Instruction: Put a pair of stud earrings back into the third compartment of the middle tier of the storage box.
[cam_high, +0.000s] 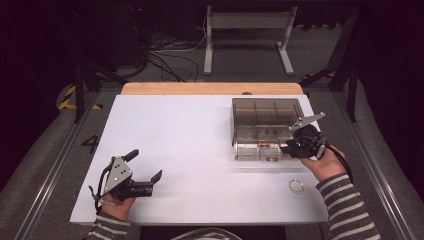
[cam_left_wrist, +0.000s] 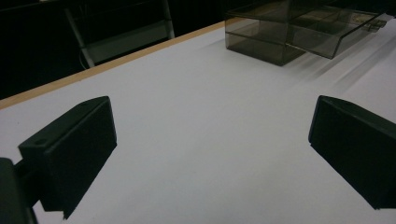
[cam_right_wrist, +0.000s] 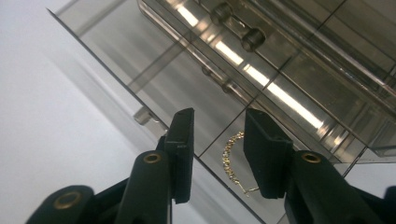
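A: Right gripper sits over the pulled-out drawer of the smoky transparent plastic organiser box at the table's far right. Jaws at a narrow gap, nothing clamped. A thin gold chain bracelet lies on the drawer floor just below and between them.

B: Handling?

A: My read: very light, fully limp, no stiffness at all. It will drape and swing once lifted. Small links, so slippery against the smooth plastic. The drawer is brittle-looking acrylic, so don't jam the tips into it.

B: Grip point?

A: Pinch across the strand near mid-length where it curves, jaw faces square to the chain. Grabbing near the clasp end risks it sliding out. The tips need to reach almost to the floor to catch it.

B: Left side?

A: Left gripper rests low over the white table top at the near left, jaws wide apart, holding nothing. A second small ring-shaped bracelet lies on the table near the right hand, well clear of the box.
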